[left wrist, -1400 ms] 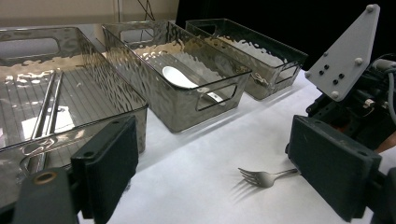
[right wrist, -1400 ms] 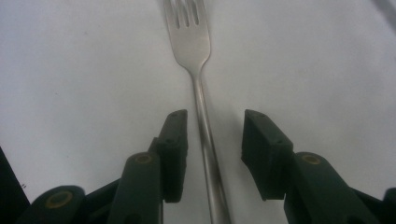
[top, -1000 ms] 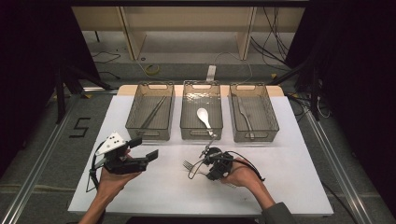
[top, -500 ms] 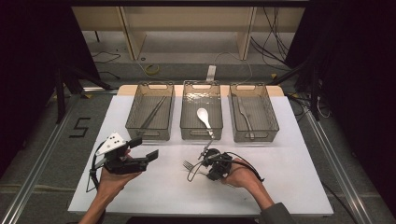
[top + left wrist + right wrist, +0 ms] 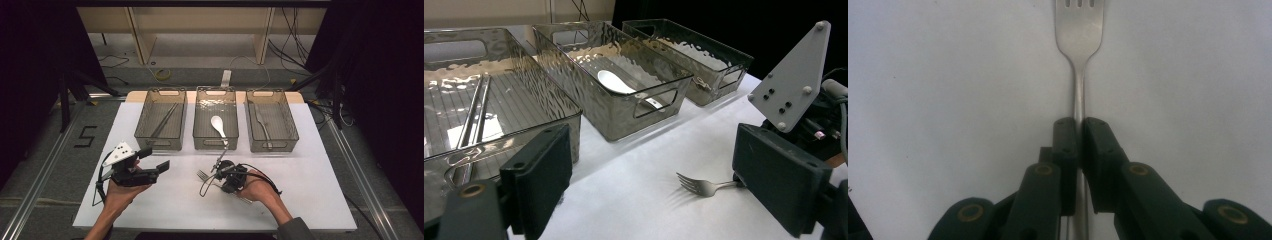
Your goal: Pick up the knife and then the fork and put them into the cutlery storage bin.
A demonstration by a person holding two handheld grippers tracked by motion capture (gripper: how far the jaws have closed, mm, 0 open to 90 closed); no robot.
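Closing in over the last second, our right gripper (image 5: 1079,125) now pinches the fork (image 5: 1079,30) by its handle, flat on the white table (image 5: 310,165); both hands have barely shifted. We see three clear bins (image 5: 216,122) along the far edge, dark floor around. Our right hand (image 5: 257,187) lies low, angled leftward. Our left gripper (image 5: 152,160) hovers wide open, level, holding nothing.
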